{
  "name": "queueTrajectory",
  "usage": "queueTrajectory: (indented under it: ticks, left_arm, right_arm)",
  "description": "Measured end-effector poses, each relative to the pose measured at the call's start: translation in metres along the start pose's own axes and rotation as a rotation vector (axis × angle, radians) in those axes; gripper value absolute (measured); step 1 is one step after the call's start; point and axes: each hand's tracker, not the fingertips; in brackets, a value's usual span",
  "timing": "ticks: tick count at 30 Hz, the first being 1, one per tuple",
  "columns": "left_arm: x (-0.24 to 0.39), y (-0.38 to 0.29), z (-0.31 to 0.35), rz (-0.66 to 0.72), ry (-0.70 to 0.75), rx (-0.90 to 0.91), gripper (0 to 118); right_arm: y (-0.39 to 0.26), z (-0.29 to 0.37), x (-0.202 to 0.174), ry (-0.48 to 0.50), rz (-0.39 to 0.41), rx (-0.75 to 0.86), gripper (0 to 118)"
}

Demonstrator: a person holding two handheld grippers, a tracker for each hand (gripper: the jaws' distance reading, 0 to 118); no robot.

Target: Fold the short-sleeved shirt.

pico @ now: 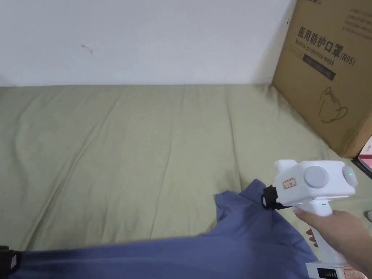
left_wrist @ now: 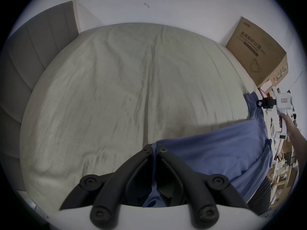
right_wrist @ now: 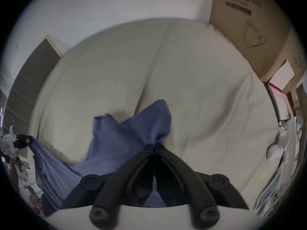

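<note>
In the head view, the right claw (pico: pixel 269 198) is pinching a bunched corner of the blue short-sleeved shirt (pico: pixel 232 239), and a hand (pico: pixel 336 232) is gripping its white handle. The shirt is stretching leftward along the lower edge, above the green bed sheet (pico: pixel 145 152), toward the left claw (pico: pixel 7 261) at the lower left corner. A cardboard box (pico: pixel 327 72) is standing against the white wall (pico: pixel 145 36).

In the left gripper view, the left claw (left_wrist: pixel 153 146) is sitting closed with a fold of the shirt (left_wrist: pixel 216 150) clamped between its jaws; the cloth is spanning across to the right claw (left_wrist: pixel 259 103).

In the right gripper view, the right claw (right_wrist: pixel 154 146) is sitting closed on the shirt (right_wrist: pixel 116 142), which is peaking just beyond its tips and trailing off to the left claw (right_wrist: pixel 29 138).
</note>
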Motion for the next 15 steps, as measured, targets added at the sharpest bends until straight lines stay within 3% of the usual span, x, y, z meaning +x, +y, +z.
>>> queueTrajectory:
  ticks: [4, 9, 15]
  left_arm:
    - [0.0, 0.002, 0.023, 0.013, -0.039, 0.191, 2]
    - [0.006, 0.01, 0.054, -0.017, -0.076, 0.272, 2]
    - [0.0, 0.004, 0.082, -0.101, -0.146, 0.195, 2]
  right_arm:
    - [0.002, 0.058, 0.007, 0.069, -0.162, 0.239, 0]
    - [-0.01, 0.128, 0.002, 0.083, -0.2, 0.368, 0]
    - [-0.085, 0.196, 0.008, 0.121, -0.235, 0.376, 0]
